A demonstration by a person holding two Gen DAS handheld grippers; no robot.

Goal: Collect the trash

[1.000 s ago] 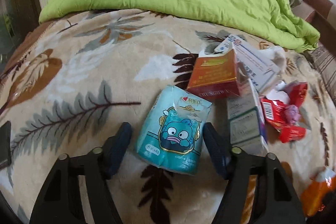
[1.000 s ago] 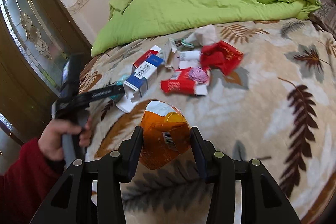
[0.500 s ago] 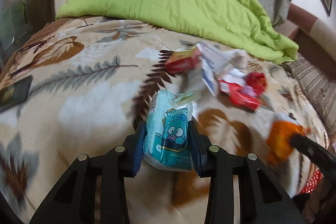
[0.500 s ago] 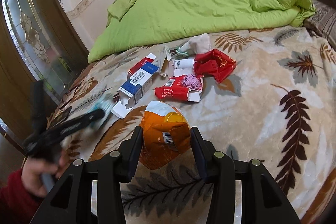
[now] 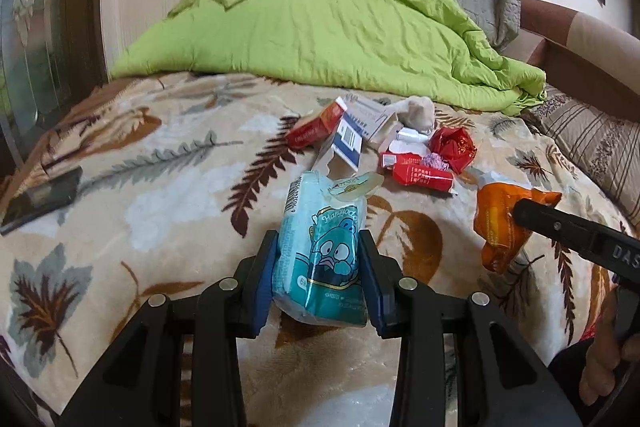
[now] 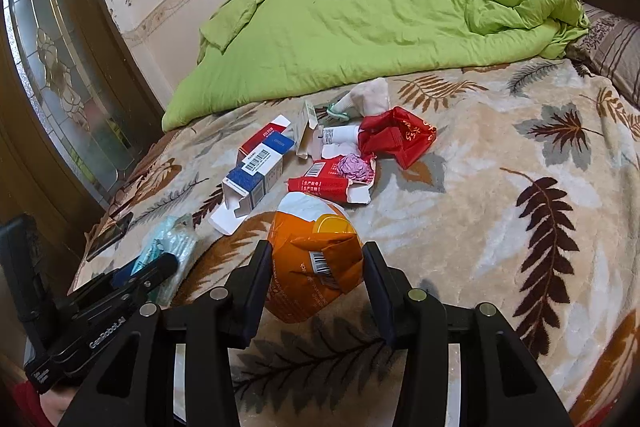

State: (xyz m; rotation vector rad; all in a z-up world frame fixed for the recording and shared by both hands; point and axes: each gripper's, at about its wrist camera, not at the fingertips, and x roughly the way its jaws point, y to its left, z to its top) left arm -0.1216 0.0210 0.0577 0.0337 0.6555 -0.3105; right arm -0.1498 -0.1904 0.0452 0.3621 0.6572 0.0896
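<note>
The lower sides of the teal tissue pack (image 5: 320, 251) are lying hidden behind the finger pads (image 5: 266, 287). Small print on the red carton (image 5: 420, 173) is reading too small to decipher. The dark flat object (image 5: 40, 197) is remaining unidentifiable. The person's hand (image 5: 608, 351) is running past the frame edge.

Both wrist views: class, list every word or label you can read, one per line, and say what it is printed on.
"Hangyodo...", cut off: teal packet, clamped in the left gripper.
"GenRobot.AI": left gripper body, right wrist view.
"DAS", cut off: right gripper arm, left wrist view.
Orange bag, red wrappers, blue box: print and barcodes too small.
</note>
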